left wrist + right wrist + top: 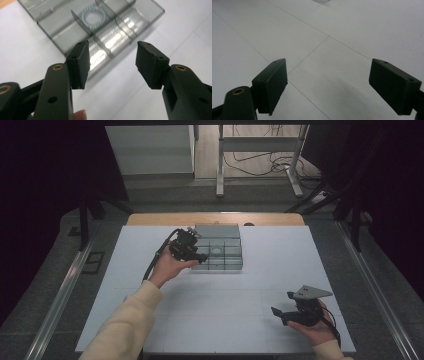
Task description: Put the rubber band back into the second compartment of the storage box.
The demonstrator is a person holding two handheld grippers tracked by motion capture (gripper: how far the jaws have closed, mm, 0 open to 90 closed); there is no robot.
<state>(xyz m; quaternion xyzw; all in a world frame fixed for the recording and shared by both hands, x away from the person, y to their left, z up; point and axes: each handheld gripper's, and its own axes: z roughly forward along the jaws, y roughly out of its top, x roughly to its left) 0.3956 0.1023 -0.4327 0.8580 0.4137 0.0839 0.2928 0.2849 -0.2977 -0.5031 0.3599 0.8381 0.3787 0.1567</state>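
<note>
Tray [218, 251]: a clear grey plastic organiser with divided compartments, standing on the white table [220, 320] toward its far edge, slightly left of centre. In the left gripper view one compartment holds a pale ring [94, 17] with a ribbed or toothed rim, lying flat on the compartment floor. The neighbouring compartments in that view show glare on their floors.

Left gripper [198, 256]: seen in the high view at the tray's left front corner, held in the left hand [167, 268], with a cream sleeve [127, 322] running back to the bottom edge. A black cable loops from the gripper's body down past the wrist. In its own view [112, 58] the jaws stand apart with nothing between the pads; the tray's near edge lies just beyond and below them. The left pad sits over the tray's near corner as seen from the camera; whether it touches the plastic cannot be told. State: released, holding nothing.

Right gripper [283, 308]: resting low over the near right part of the table, held in the right hand [315, 327], well apart from the tray. A grey three-cornered plate sits on top of it. In its own view [328, 86] the jaws are spread wide over bare white surface crossed by thin seam lines, with nothing between them. State: released, holding nothing.
</note>
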